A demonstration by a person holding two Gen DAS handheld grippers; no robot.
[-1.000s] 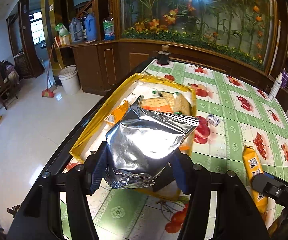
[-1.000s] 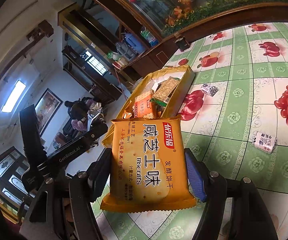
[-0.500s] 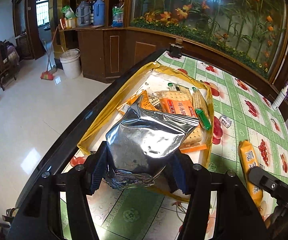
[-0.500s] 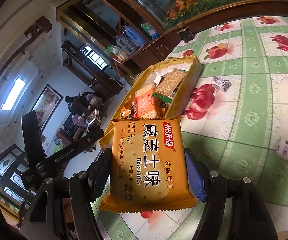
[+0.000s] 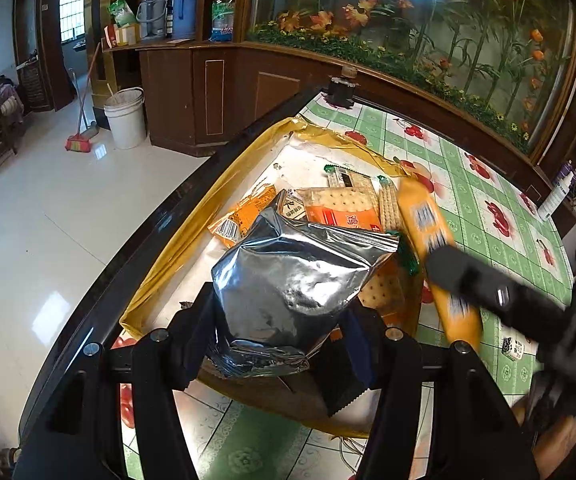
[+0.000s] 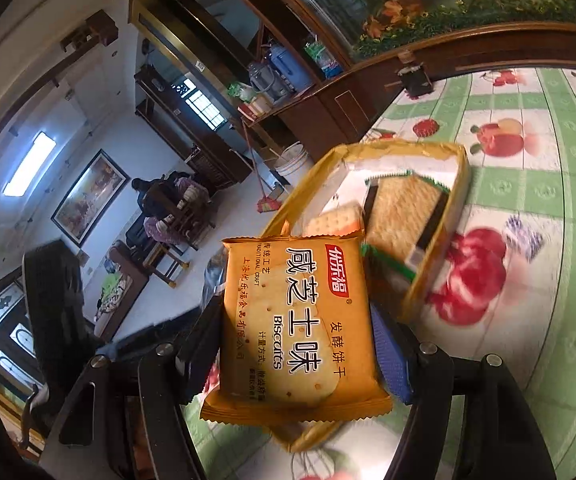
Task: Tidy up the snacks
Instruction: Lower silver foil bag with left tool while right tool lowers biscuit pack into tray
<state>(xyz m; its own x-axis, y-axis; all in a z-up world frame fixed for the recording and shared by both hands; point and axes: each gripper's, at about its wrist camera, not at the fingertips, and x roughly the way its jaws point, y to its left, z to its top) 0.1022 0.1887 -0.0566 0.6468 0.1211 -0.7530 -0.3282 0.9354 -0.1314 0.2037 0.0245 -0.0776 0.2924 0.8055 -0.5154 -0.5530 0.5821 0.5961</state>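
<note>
Here my left gripper (image 5: 280,328) is clamped on a silver foil packet (image 5: 292,276), the packet standing up between its fingers above the near end of the yellow box (image 5: 160,264) of snacks. My right gripper (image 6: 294,344) grips an orange biscuit packet (image 6: 292,328) by both side edges, label facing the camera, over the near rim of the box. In the left view it hangs at the box's right side.

Glossy white tiled floor (image 5: 48,216), dark wooden cabinet (image 5: 216,92), glass planter of orange flowers (image 5: 428,28), white bucket (image 5: 125,118), broom (image 5: 82,136), ceiling light (image 6: 28,164), framed painting (image 6: 88,196), barred window (image 5: 68,16).
</note>
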